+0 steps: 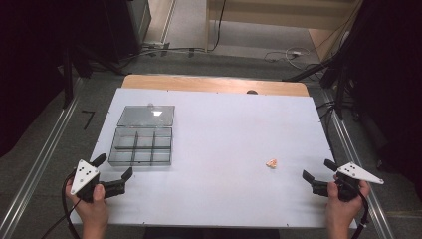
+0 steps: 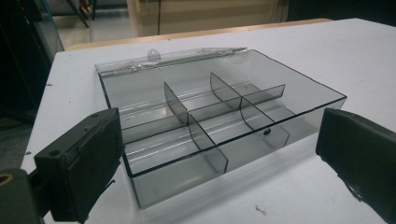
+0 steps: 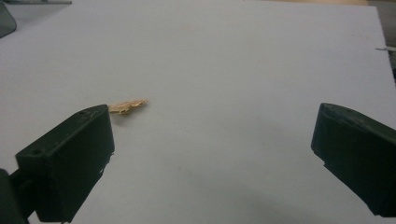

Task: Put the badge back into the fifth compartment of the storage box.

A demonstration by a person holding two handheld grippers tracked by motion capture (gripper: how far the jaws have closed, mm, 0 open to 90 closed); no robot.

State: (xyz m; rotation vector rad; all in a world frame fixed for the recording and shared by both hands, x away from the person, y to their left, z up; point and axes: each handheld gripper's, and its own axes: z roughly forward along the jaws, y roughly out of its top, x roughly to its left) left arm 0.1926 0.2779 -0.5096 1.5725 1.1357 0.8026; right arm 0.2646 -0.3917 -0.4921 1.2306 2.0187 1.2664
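Observation:
A clear grey plastic box [image 1: 141, 146] with several empty compartments sits at the table's left, its lid [image 1: 147, 115] folded flat behind it. In the left gripper view the box [image 2: 219, 112] lies just beyond my jaws. My left gripper [image 1: 115, 169] hovers at the box's near left corner, open and holding nothing. A small gold-orange piece [image 1: 271, 163] lies on the white tabletop at the right. My right gripper [image 1: 318, 170] is open and empty, a short way to the right of that piece [image 3: 127, 106], which shows just past the left jaw.
The white table [image 1: 219, 134] has a wooden strip along its far edge [image 1: 214, 83]. Cables and dark stand legs [image 1: 318, 69] lie on the floor beyond. Metal rails [image 1: 40, 164] run along both sides of the table.

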